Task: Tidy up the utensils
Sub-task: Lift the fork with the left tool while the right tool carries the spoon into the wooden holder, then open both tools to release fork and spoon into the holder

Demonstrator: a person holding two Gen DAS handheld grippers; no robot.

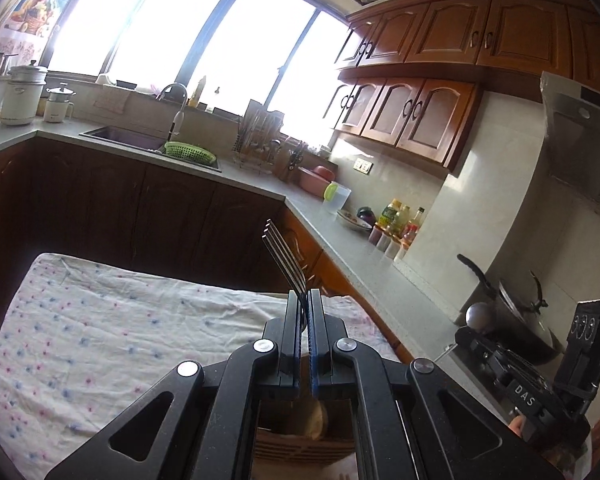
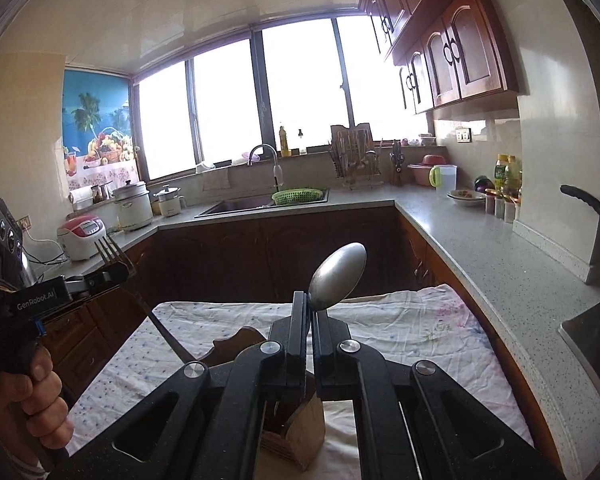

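Observation:
My left gripper (image 1: 305, 294) is shut on a metal fork (image 1: 282, 254), tines up and tilted left, held above the table. It also shows in the right wrist view (image 2: 118, 270) at the left, where the fork (image 2: 140, 292) slants down toward a wooden utensil holder (image 2: 292, 432). My right gripper (image 2: 311, 300) is shut on a metal spoon (image 2: 338, 276), bowl up, above the same holder. In the left wrist view the holder (image 1: 304, 436) sits right under my fingers, mostly hidden, and the right gripper's body (image 1: 548, 380) is at the right.
The table carries a white floral cloth (image 1: 120, 340). An L-shaped grey counter (image 2: 480, 248) runs behind and right, with a sink (image 2: 256, 202), green basket (image 2: 298, 196), dish rack (image 2: 356, 160), bottles (image 2: 506, 176), rice cookers (image 2: 84, 236) and a pan (image 1: 512, 312).

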